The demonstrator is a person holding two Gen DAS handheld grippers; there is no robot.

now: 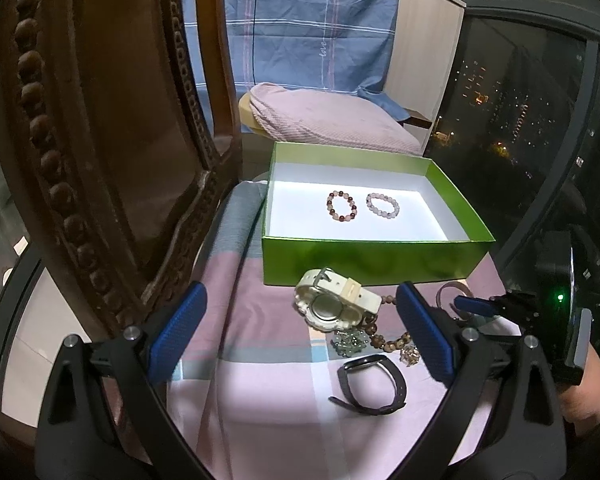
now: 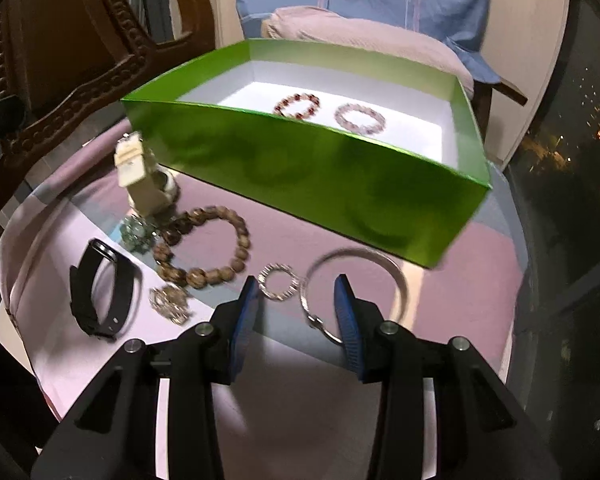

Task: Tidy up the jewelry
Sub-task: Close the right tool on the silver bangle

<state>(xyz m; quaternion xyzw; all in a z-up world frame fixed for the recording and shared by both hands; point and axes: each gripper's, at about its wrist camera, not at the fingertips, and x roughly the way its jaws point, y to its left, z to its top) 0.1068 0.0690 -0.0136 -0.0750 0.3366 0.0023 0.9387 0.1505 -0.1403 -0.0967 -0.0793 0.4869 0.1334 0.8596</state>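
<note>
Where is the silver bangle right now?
In the right wrist view the silver bangle lies on the cloth just ahead of the right hand-held gripper, between the small sparkly ring and the green box.

left wrist: high, near | right wrist: low, close | shared: green box (image 1: 376,254)

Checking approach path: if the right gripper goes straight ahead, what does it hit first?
Likely the thin silver bangle lying between the open right gripper fingers, with the small sparkly ring alongside; behind them, the green box wall. Depth uncertain.
</note>
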